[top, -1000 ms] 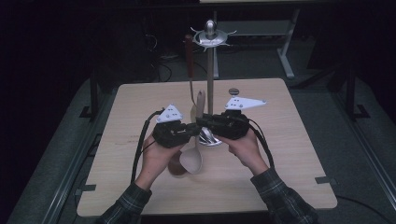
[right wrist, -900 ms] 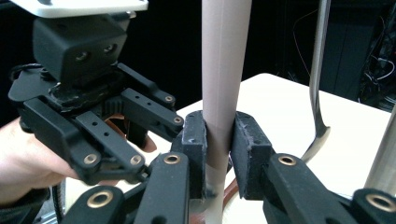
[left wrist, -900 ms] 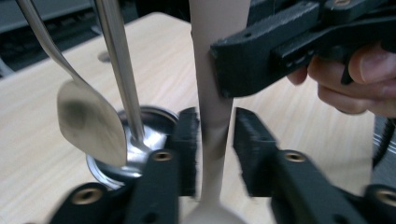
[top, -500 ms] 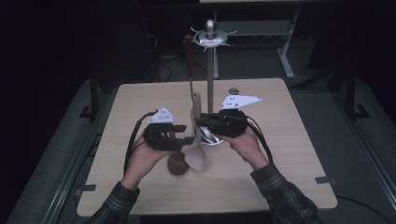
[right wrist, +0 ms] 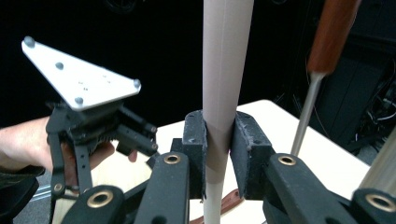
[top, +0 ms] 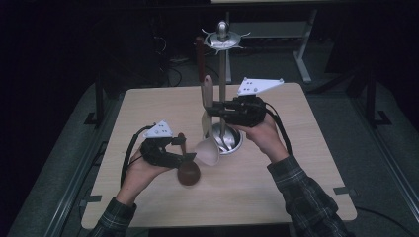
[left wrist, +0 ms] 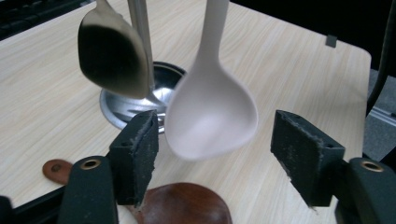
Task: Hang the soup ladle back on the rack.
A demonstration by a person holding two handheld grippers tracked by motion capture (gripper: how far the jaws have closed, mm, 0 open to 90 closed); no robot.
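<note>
1. The right gripper (top: 213,109) has its jaws clamped on the handle of the pale ladle (top: 208,148); in the right gripper view the pads (right wrist: 196,144) press the handle (right wrist: 223,84) from both sides, and the handle stands upright between them.
2. The ladle's bowl hangs below those jaws, just in front of the stand's round metal base (top: 228,142).
3. The left gripper (top: 185,148) has just been opening its jaws; they stand wide apart and grip nothing.
4. In the left gripper view the ladle bowl (left wrist: 212,116) shows between and beyond the two pads (left wrist: 137,154), clear of both.
5. The brown spoon (top: 188,172) lies flat on the table (top: 296,187), its bowl (left wrist: 184,205) right under the left jaws, next to the left pad.
6. A dark-faced utensil (left wrist: 112,56) hangs by the stand's pole (top: 223,89), beyond the left pad.
7. A wood-handled tool (right wrist: 322,56) hangs to the right of the right jaws, well behind them.
</note>
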